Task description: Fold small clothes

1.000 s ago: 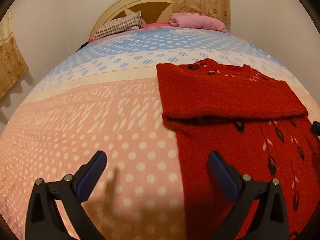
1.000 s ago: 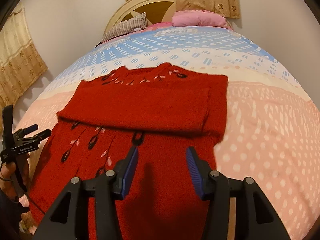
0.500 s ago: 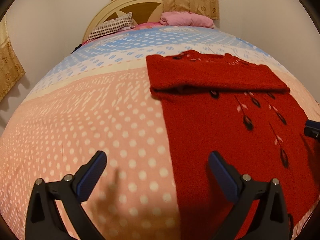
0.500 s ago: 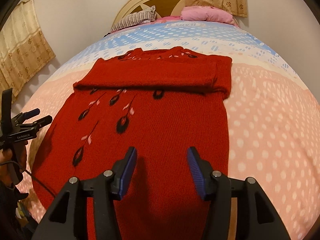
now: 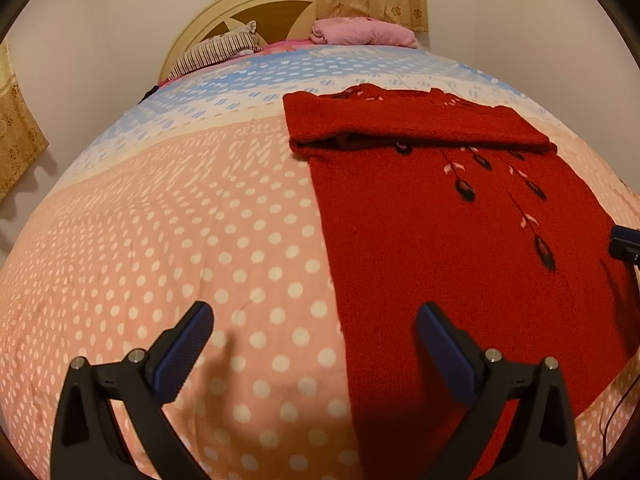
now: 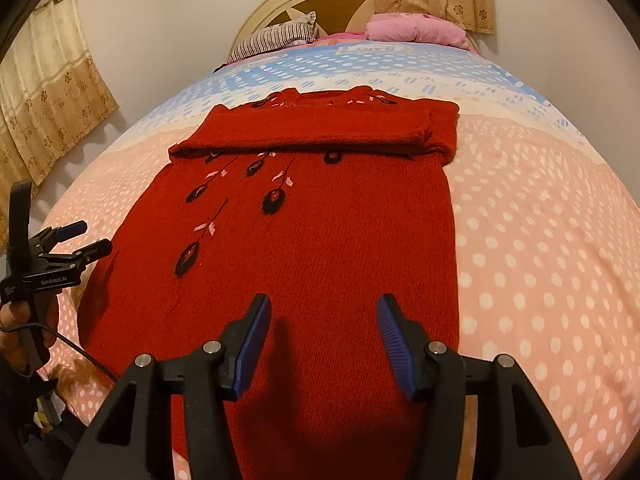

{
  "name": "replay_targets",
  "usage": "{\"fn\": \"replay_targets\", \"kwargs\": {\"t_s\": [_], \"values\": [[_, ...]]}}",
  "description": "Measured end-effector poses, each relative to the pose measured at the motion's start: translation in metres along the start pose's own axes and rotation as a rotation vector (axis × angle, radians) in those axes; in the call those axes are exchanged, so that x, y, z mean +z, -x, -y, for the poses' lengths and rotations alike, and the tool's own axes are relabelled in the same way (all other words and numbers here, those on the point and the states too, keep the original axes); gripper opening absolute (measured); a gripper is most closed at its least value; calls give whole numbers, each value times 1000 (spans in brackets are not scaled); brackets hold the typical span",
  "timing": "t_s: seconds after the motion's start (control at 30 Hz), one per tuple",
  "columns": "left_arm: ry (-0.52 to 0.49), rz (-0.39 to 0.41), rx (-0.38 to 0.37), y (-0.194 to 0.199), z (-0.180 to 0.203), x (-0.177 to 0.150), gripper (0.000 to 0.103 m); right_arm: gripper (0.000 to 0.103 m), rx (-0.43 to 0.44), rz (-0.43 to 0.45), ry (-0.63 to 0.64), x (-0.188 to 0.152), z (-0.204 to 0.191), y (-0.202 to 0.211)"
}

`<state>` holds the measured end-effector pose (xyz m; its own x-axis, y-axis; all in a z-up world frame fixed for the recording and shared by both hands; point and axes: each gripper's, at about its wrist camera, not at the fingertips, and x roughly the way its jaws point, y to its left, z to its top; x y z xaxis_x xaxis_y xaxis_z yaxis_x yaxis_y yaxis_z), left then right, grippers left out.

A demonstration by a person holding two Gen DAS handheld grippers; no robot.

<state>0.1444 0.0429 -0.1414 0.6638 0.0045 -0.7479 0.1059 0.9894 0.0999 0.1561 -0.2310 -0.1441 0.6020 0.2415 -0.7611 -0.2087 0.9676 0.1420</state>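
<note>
A red knitted sweater (image 5: 440, 232) with black and pink leaf embroidery lies flat on the bed, its sleeves folded across the chest in a band at the far end; it also shows in the right wrist view (image 6: 312, 240). My left gripper (image 5: 314, 344) is open and empty above the sweater's left hem edge and the bedspread. My right gripper (image 6: 324, 336) is open and empty, hovering over the sweater's lower hem. The left gripper also appears at the left edge of the right wrist view (image 6: 82, 238), and a part of the right gripper shows at the right edge of the left wrist view (image 5: 626, 244).
The bed carries a pink and blue polka-dot bedspread (image 5: 160, 240). A striped pillow (image 5: 216, 52) and a pink pillow (image 5: 360, 32) lie by the cream headboard (image 6: 320, 4). Beige curtains (image 6: 48, 100) hang at the left. A cable (image 6: 80, 356) trails from the left gripper.
Both grippers have drawn back toward the near end of the bed, from the folded sleeve band to the sweater's hem. Both stay open. The sweater has not moved.
</note>
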Motion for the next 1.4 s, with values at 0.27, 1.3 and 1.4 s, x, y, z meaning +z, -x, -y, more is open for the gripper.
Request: {"fn": "replay_targets", "kwargs": {"t_s": [0.27, 1.3, 1.4], "values": [[-29, -18, -7, 11, 6, -19, 103, 57, 12, -6, -9, -18, -5, 7], [82, -151, -270, 42, 6, -85, 77, 60, -36, -6, 6, -77, 0, 43], [111, -174, -310, 39, 6, -85, 71, 60, -33, 0, -1, -78, 2, 46]]}}
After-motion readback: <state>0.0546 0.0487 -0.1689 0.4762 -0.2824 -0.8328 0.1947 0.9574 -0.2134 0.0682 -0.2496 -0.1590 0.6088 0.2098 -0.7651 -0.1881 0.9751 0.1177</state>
